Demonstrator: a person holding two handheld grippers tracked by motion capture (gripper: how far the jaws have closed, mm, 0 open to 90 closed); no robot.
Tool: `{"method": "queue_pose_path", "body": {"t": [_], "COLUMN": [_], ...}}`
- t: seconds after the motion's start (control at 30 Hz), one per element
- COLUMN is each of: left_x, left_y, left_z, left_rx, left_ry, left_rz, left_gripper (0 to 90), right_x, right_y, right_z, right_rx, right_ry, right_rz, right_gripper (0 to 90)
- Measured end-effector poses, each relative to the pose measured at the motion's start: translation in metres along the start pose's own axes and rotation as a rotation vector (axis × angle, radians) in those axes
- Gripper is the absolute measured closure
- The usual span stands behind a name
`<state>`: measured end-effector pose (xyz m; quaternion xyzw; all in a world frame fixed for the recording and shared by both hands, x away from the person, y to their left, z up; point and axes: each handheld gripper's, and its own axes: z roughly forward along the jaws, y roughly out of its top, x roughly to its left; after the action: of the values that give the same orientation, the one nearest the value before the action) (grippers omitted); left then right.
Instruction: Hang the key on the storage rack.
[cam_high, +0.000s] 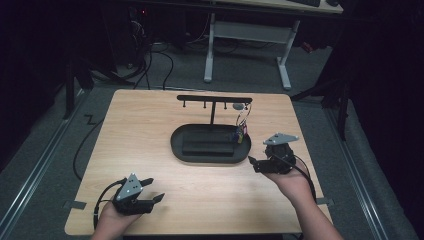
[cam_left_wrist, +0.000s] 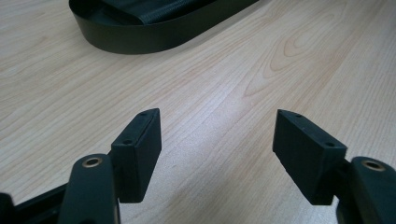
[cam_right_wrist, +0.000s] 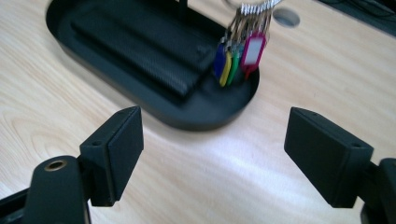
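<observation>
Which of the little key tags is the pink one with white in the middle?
It's the pink tag, hanging at the far right of the bunch. The blue tag, yellow tag and green tag beside it are narrower-looking and plain-coloured.

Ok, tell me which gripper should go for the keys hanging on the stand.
Right. The right gripper sits open beside the tray, near the keys. The left gripper, also open, rests at the table's near edge.

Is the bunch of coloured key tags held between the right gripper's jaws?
No: the key tags hang over the black tray, while the right gripper stands open and empty above the table.
</observation>
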<state>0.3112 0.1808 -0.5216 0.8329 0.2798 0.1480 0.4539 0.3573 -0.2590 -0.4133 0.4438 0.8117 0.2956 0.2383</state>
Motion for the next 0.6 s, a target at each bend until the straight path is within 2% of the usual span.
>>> {"method": "queue_pose_path", "body": {"t": [0.03,0.1,0.17,0.2,0.27,0.3,0.4,0.43,0.53,0.57,0.6], "left_x": [-0.001,-0.002,-0.003,-0.004,-0.005,-0.005,-0.007,-0.008,-0.010,-0.010,-0.010], "left_y": [0.000,0.000,0.000,0.000,0.000,0.000,-0.001,-0.001,-0.002,-0.002,-0.002], "left_z": [0.001,0.001,0.002,0.002,0.002,0.003,0.004,0.004,0.004,0.004,0.005], "left_rx": [0.003,0.005,0.003,0.004,0.007,0.005,0.004,0.006,0.010,0.011,0.011], "left_ry": [-0.003,-0.006,-0.008,-0.011,-0.015,-0.015,-0.025,-0.025,-0.029,-0.030,-0.031], "left_rz": [0.002,0.007,0.010,0.013,0.015,0.016,0.012,0.013,0.013,0.011,0.008], "left_gripper": [33.3,33.3,33.2,33.1,33.1,33.1,33.1,33.1,33.1,32.8,32.4], "right_x": [0.003,0.004,0.007,0.011,0.012,0.015,0.020,0.023,0.027,0.031,0.037], "right_y": [-0.015,-0.019,-0.032,-0.047,-0.052,-0.061,-0.081,-0.094,-0.105,-0.117,-0.136], "right_z": [0.003,0.004,0.007,0.010,0.010,0.012,0.016,0.018,0.020,0.019,0.016], "right_rx": [-0.025,-0.032,-0.049,-0.068,-0.079,-0.092,-0.118,-0.124,-0.131,-0.158,-0.216], "right_ry": [0.007,0.014,0.027,0.031,0.033,0.037,0.035,0.033,0.025,0.002,-0.017], "right_rz": [0.014,0.020,0.041,0.044,0.050,0.063,0.072,0.080,0.079,0.077,0.080], "right_gripper": [19.7,19.7,19.6,19.6,19.6,19.6,18.3,17.5,17.1,17.1,17.7]}}
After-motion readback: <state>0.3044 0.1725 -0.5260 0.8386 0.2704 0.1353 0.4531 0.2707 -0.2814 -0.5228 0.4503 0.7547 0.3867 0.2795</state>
